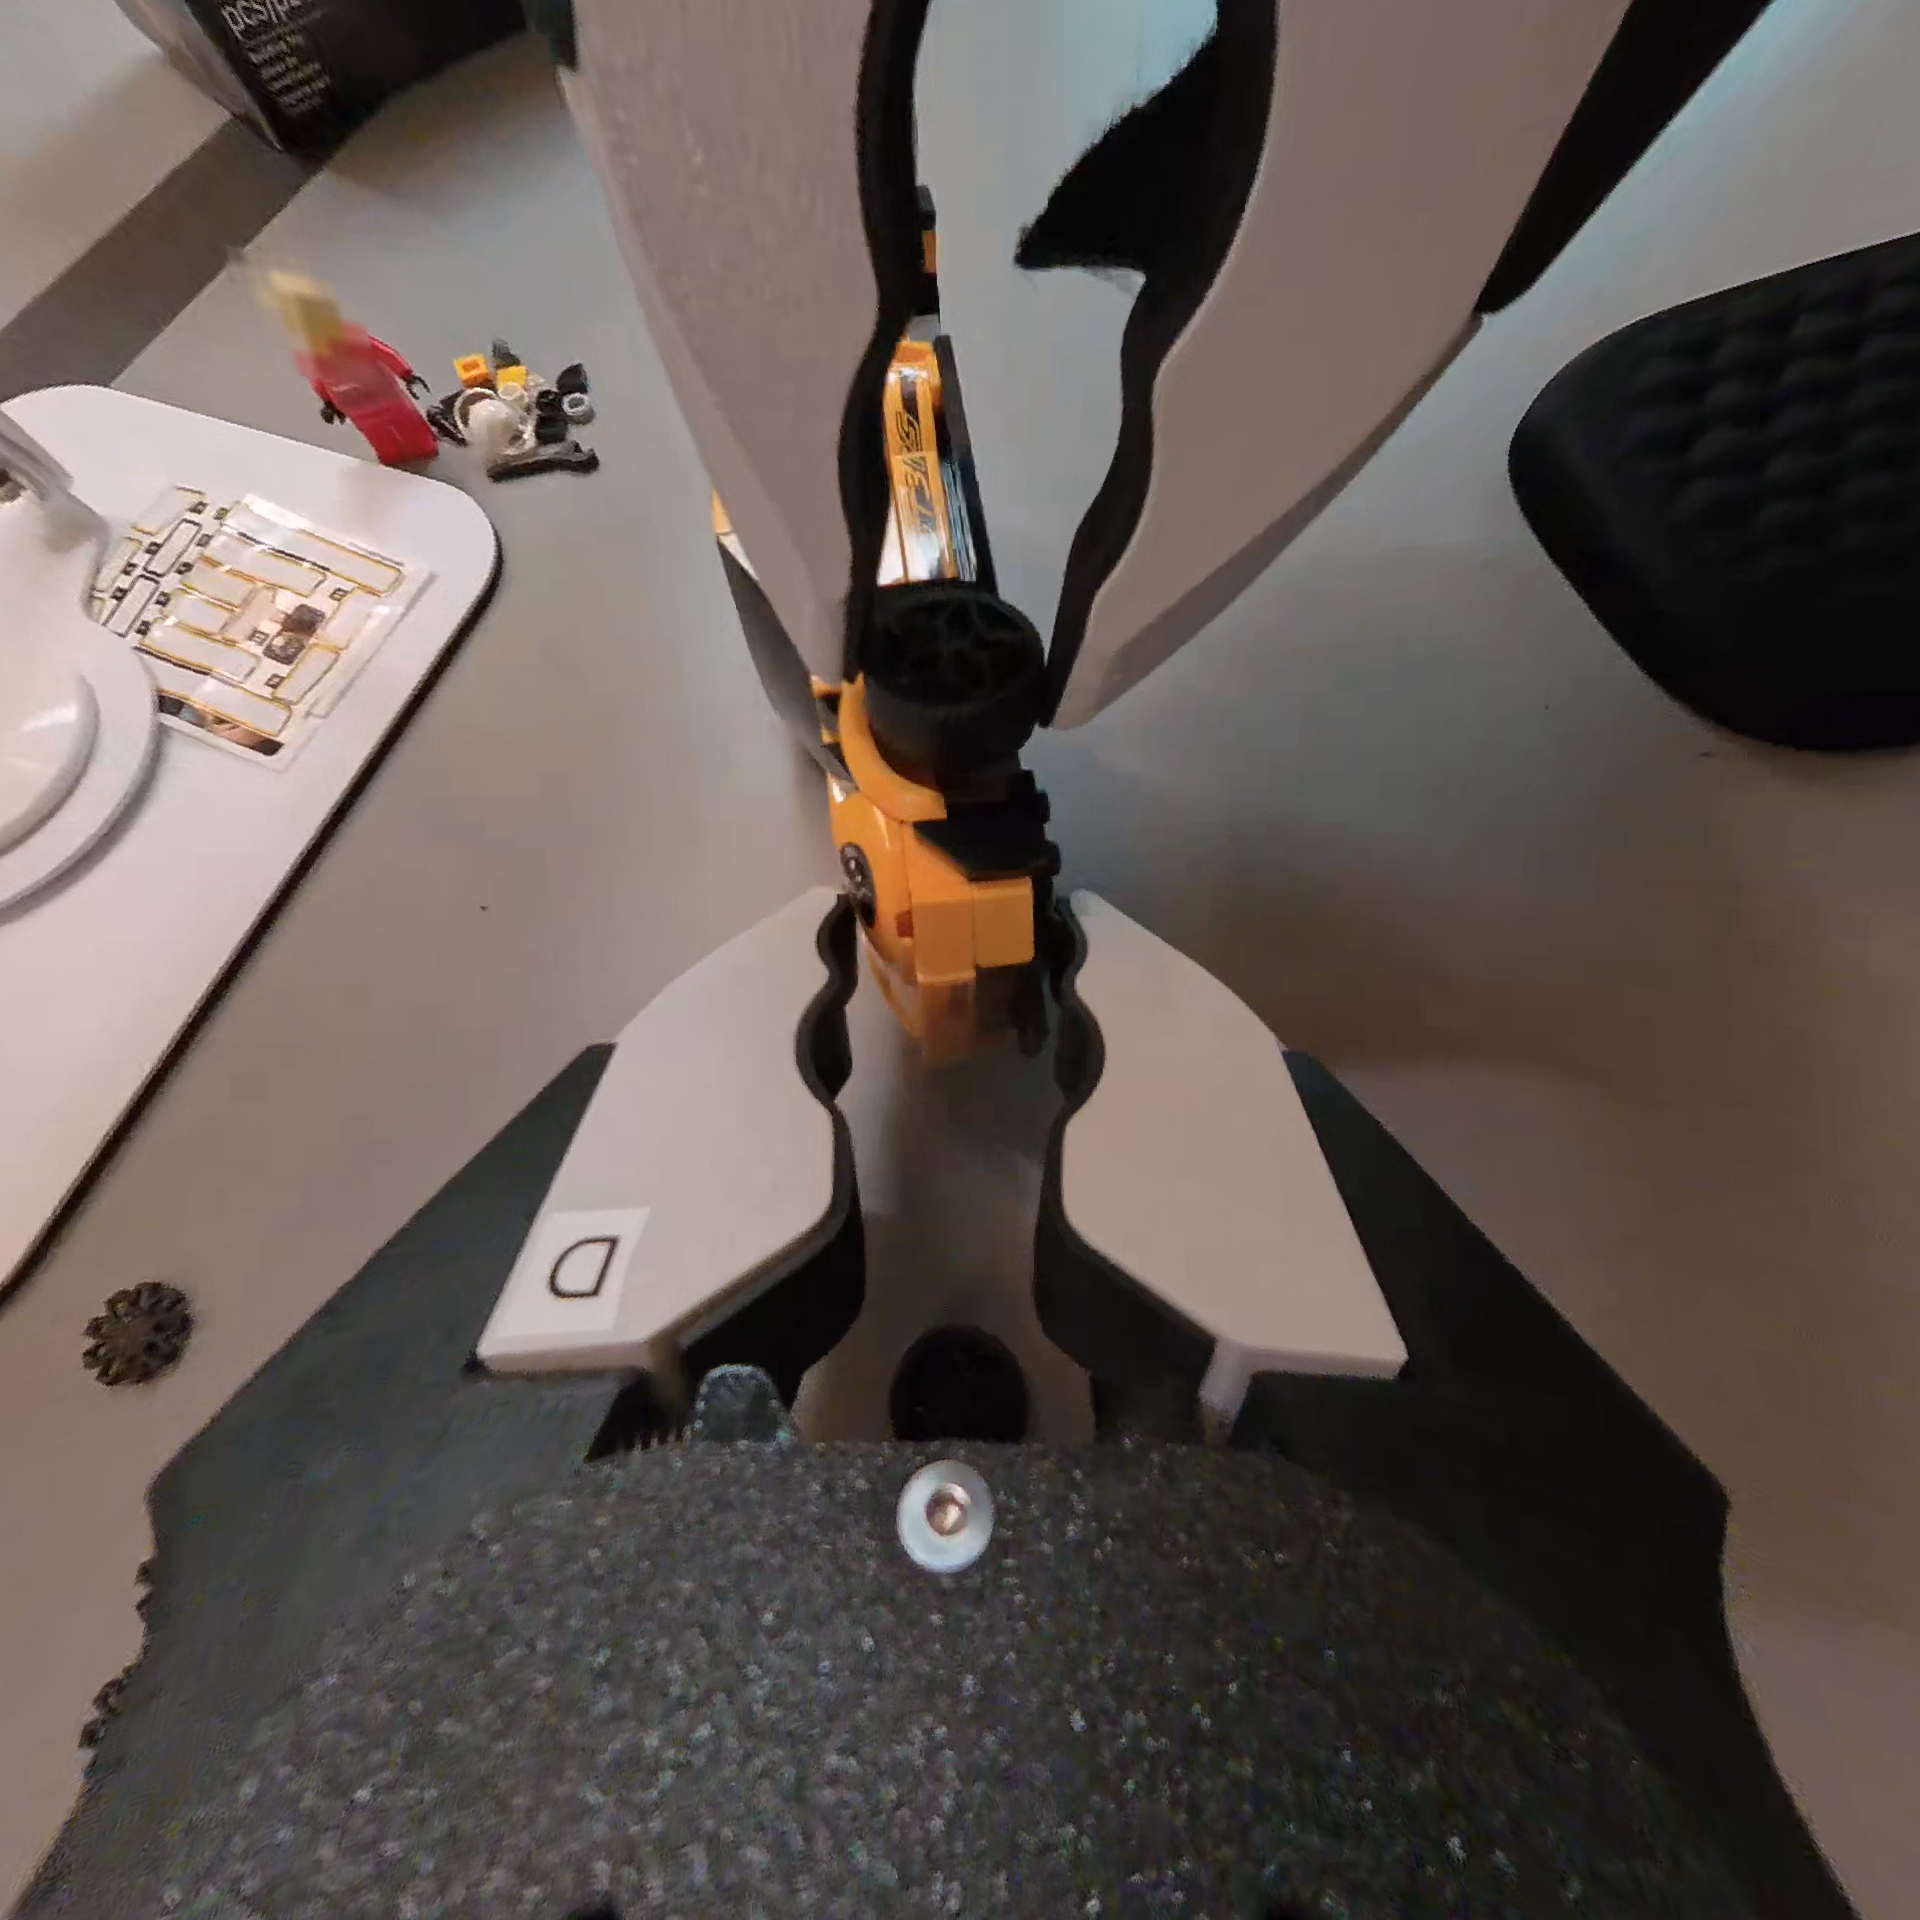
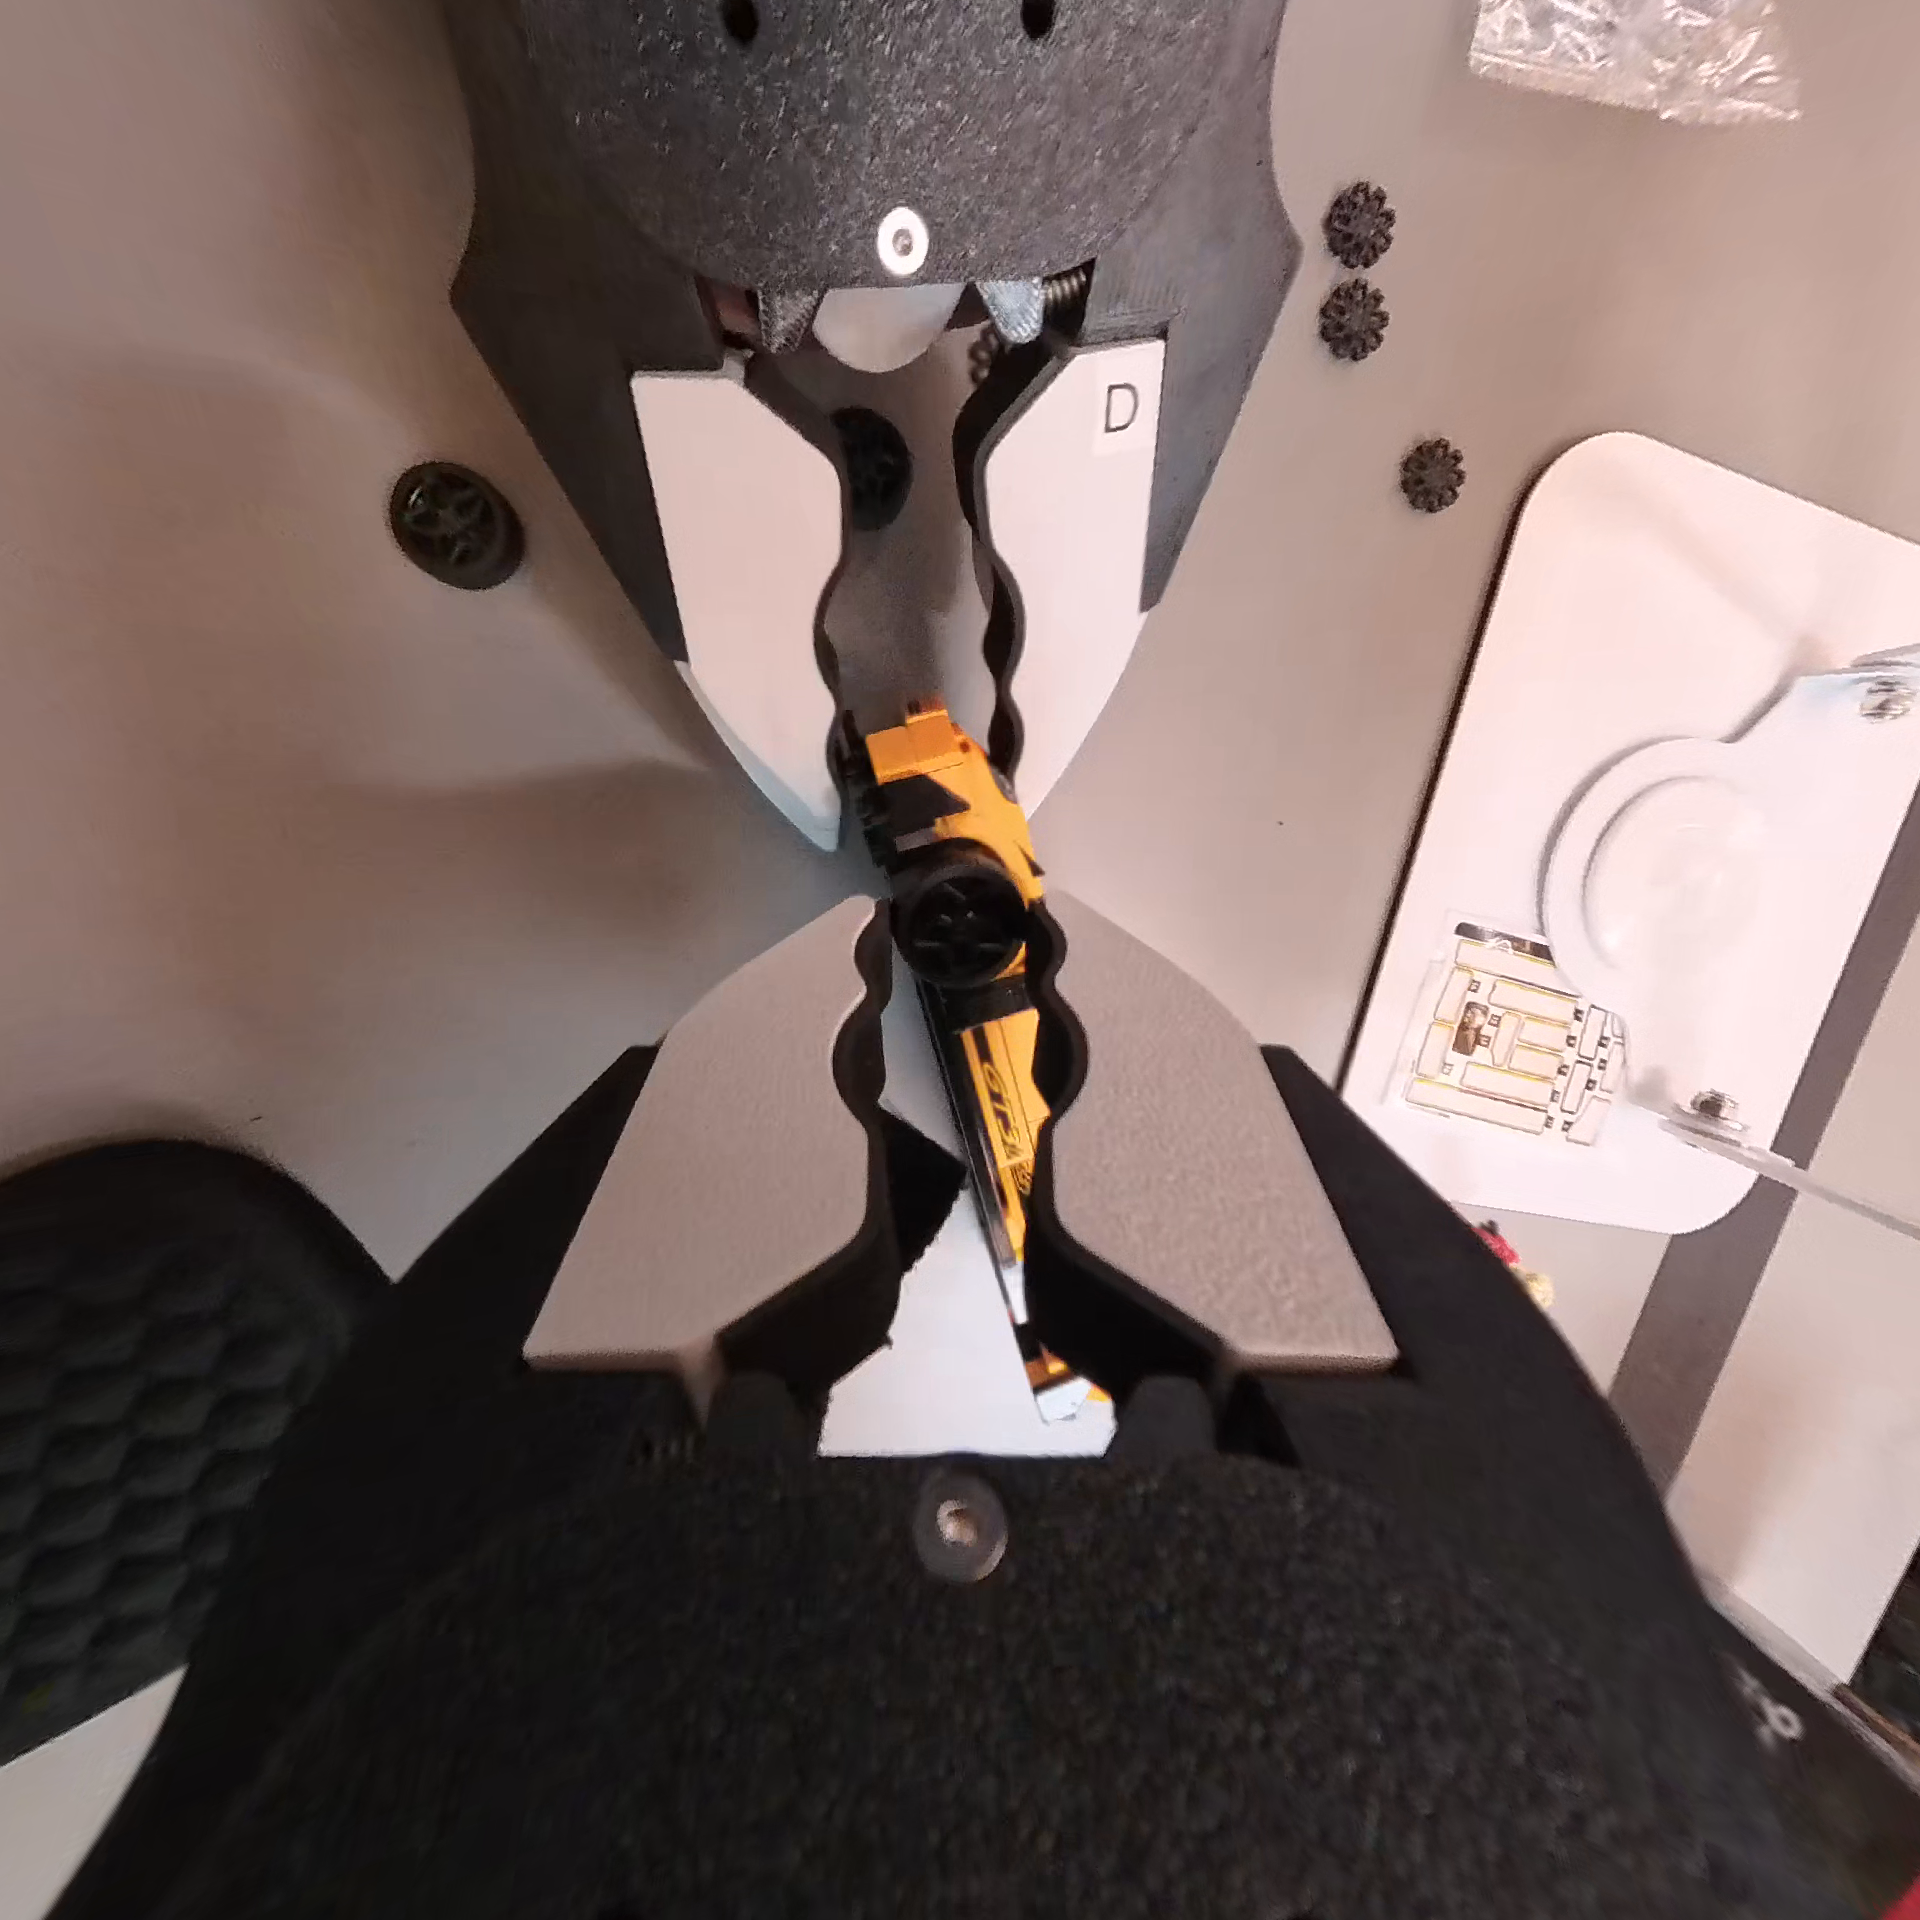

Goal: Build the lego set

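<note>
The left hand-held gripper [image 1: 951,935] was closed on one end of the orange lego car [image 1: 925,883]. The right hand-held gripper [image 2: 961,966] faced it and squeezed the car's other end by a black wheel [image 2: 956,925]. The car hung above the desk [image 1: 623,779], between both grippers

car [image 2: 961,862] midsection hidden by fingers [image 2: 1174,1132]; minifigure [image 1: 358,379] blurred
</note>
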Demonstrator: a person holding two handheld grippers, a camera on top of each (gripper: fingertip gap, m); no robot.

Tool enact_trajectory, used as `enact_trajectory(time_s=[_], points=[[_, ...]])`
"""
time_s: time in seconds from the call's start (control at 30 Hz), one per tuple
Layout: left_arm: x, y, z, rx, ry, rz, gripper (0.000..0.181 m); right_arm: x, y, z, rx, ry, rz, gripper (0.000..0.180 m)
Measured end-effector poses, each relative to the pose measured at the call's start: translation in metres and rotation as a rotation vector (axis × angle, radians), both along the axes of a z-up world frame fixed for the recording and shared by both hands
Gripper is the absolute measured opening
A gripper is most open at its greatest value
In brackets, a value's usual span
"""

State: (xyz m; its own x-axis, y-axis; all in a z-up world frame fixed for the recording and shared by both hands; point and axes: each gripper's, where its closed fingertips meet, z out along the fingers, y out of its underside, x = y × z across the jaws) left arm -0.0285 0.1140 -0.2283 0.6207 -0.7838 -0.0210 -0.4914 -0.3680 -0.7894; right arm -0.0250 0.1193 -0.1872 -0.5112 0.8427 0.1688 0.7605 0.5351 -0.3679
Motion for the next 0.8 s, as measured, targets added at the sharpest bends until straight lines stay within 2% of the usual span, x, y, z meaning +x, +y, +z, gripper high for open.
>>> enact_trajectory(time_s=[0.8], points=[[-0.0005, 0.0009, -0.0006, 0.005, 0.019, 0.003, 0.034, 0.001, 0.0003, -0.0049, 0.117, -0.158, 0.057, 0.024]])
